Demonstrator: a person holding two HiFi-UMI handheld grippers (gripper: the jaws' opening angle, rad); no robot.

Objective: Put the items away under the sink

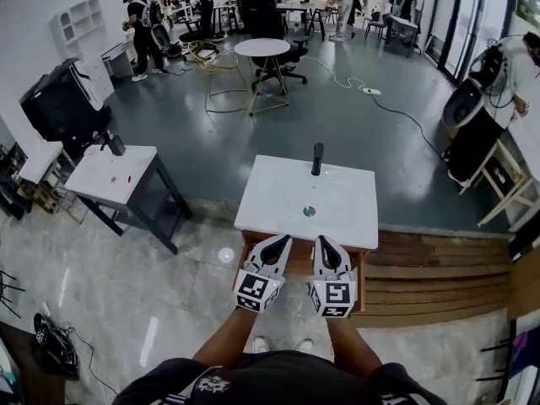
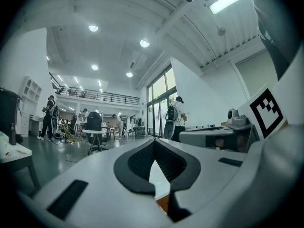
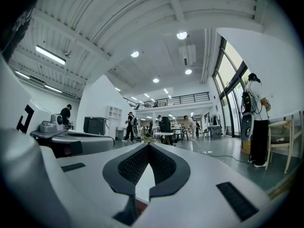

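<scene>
– Forearms [image 1: 226, 344] come first, then the left gripper [image 1: 277, 245] and the right gripper [image 1: 326, 245] side by side, pointing level at the sink unit; how do the jaws stand?
– Both pairs are closed, tips together; neither has hold of anything; only a sliver of white surface shows through the small gap behind the pads.
– And the items to be put away?
– None shows in any view; the sink [image 1: 346, 218] has a bare white surface with only its drain [image 1: 309, 211] and the black tap [image 1: 317, 159] at the far edge; the wooden cabinet [image 1: 301, 258] beneath is a brown strip between the grippers, and I cannot tell whether it is open or what lies inside.
– So which step is in hand?
– By my judgement it fits two; empty jaws with items yet to be fetched, or empty jaws with everything stowed below, out of sight; nothing here settles it.
– What does the next move call for?
– Either way, a lower look at the cabinet front; more I would not say.
– Farther off?
– To the left a small white table [image 1: 110, 175]; then a round table [image 1: 261, 47] and people [image 1: 139, 32], well apart from the sink.
</scene>
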